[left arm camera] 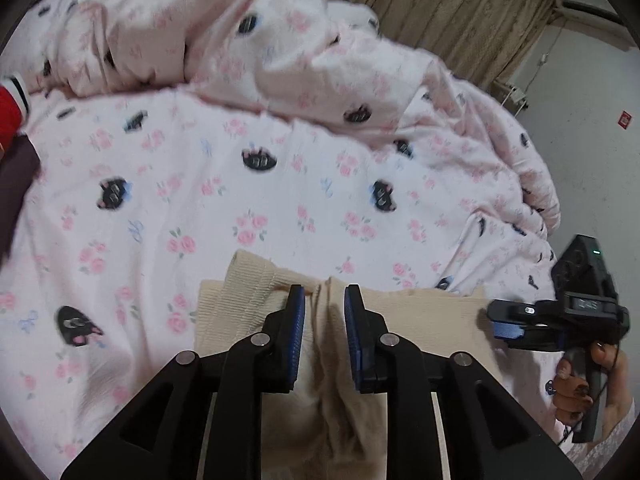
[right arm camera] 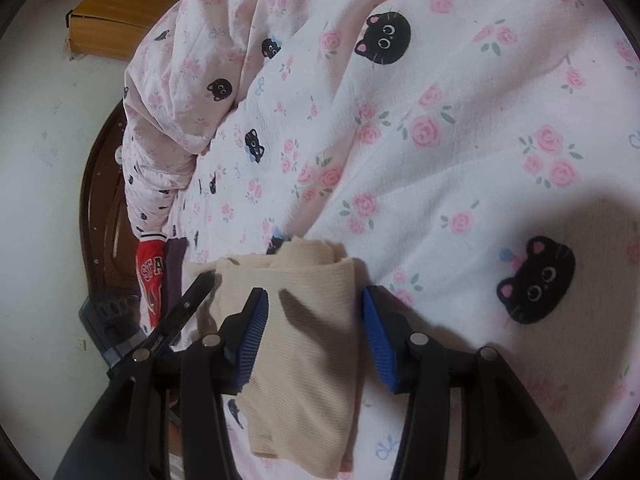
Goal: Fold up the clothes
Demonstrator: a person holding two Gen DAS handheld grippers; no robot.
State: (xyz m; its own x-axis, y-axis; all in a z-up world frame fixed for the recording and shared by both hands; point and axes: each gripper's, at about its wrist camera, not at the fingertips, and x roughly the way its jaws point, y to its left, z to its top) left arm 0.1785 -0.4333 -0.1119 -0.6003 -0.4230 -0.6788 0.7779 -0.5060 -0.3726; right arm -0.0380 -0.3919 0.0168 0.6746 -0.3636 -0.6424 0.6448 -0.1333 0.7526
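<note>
A cream ribbed garment [right arm camera: 304,340], folded into a compact bundle, lies on a bed covered by a pink sheet [left arm camera: 200,208] printed with roses and black cat faces. The left gripper [left arm camera: 324,308] hovers over the bundle with its blue-padded fingers [left arm camera: 298,320] slightly parted; a raised crease of cream cloth stands in the gap between them, but the pads do not appear to press on it. The right gripper [right arm camera: 316,320] sits with its fingers spread about half way, one on each side of the bundle, the left pad close against the cloth and the right pad just clear of its edge; it grips nothing. A hand [left arm camera: 576,384] holds that right tool. Beyond the fingers a rumpled duvet [left arm camera: 248,40] in the same print is heaped up. To the far side of the bundle from the right fingers lie a red garment [right arm camera: 150,276] and a dark one [right arm camera: 174,268].

Likely risk: the parted left pads could drag the crease as they lift away, loosening the fold, or the right pad could snag the edge and pull a layer open
</note>
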